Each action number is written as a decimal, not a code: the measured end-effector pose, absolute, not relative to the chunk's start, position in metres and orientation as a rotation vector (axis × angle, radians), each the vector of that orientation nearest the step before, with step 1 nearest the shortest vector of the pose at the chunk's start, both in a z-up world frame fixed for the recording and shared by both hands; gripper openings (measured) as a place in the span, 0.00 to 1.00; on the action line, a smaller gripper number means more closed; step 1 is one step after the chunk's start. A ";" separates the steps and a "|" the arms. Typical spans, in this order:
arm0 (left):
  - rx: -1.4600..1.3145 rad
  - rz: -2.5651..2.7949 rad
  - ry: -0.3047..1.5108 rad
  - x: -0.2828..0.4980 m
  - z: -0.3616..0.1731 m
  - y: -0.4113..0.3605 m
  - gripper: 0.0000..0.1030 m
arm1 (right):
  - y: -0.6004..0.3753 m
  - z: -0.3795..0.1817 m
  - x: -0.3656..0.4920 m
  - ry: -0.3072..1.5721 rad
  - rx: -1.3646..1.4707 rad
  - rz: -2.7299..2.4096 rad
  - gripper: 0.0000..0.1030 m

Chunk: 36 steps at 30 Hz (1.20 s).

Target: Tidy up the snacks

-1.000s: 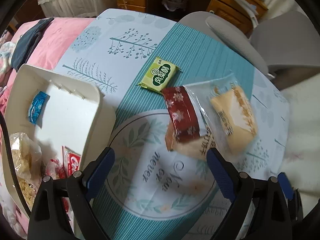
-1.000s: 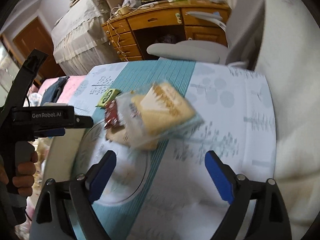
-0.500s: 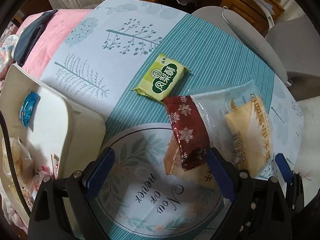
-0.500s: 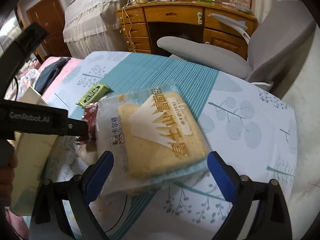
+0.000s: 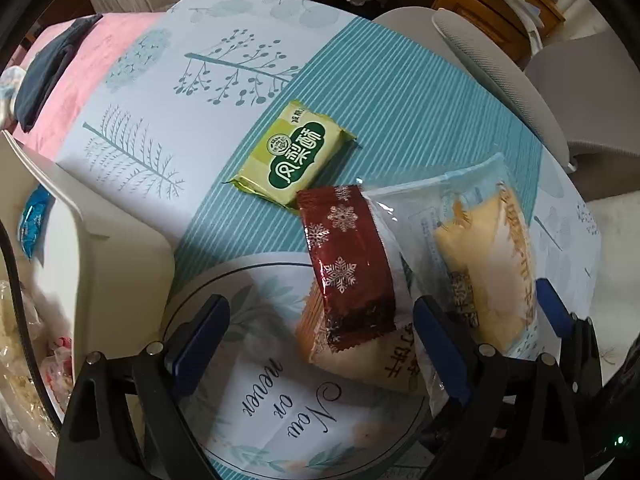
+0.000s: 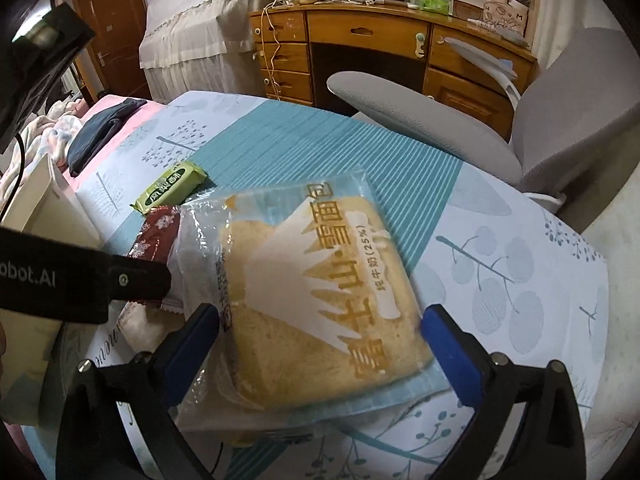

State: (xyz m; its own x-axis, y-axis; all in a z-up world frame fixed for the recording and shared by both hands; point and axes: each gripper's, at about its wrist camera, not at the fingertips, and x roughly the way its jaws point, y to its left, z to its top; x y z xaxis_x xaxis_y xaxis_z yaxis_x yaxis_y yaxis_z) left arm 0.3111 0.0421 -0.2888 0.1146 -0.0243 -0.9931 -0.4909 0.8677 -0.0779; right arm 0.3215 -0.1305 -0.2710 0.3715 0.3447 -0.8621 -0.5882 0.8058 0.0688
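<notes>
patterned tablecloth (image 5: 168, 128) spreads under it all, white bin (image 5: 100, 264) at the left edge. bread packet (image 6: 320, 292) lies flat between the right gripper (image 6: 320, 344) jaws, which are opening, pads off it. left gripper (image 5: 316, 344) spread wide over the maroon snowflake wafer (image 5: 348, 268). green pastry pack (image 5: 296, 154) just beyond.

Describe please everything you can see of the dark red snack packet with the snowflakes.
The dark red packet is a narrow glossy foil wrapper printed with pale snowflakes, with crimped zigzag ends. It looks sealed. It lies slanted on a pale biscuit pack, its far end close to the green packet, its side beside the clear bread bag. No fingers touch it.
</notes>
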 end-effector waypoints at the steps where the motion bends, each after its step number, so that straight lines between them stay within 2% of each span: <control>1: -0.446 0.363 1.429 0.312 -0.290 0.044 0.90 | -0.131 -0.271 0.322 1.036 -0.275 0.604 0.96; 6: -0.487 0.382 1.420 0.315 -0.294 0.051 0.84 | -0.134 -0.270 0.322 1.064 -0.292 0.590 0.90; 9: -0.509 0.375 1.416 0.318 -0.295 0.055 0.69 | -0.137 -0.269 0.320 1.080 -0.288 0.571 0.89; 12: -0.551 0.366 1.405 0.319 -0.297 0.059 0.63 | -0.139 -0.269 0.320 1.100 -0.278 0.546 0.88; 28: -0.635 0.406 1.360 0.343 -0.304 0.075 0.61 | -0.173 -0.269 0.288 1.197 -0.253 0.473 0.88; 32: -0.666 0.402 1.342 0.352 -0.306 0.077 0.45 | -0.174 -0.269 0.285 1.197 -0.251 0.462 0.88; 34: -0.679 0.387 1.334 0.354 -0.306 0.075 0.30 | -0.174 -0.268 0.286 1.198 -0.250 0.461 0.88; 36: -0.673 0.372 1.344 0.356 -0.306 0.071 0.26 | -0.173 -0.268 0.287 1.219 -0.240 0.451 0.88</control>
State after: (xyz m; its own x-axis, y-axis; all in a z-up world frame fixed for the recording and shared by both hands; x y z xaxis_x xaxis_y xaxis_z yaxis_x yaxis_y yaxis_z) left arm 0.3564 0.0708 -0.3064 0.2075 -0.1285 -0.9698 -0.6089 0.7589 -0.2308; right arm 0.2865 -0.1728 -0.2681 0.2714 0.2046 -0.9405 -0.4567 0.8875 0.0613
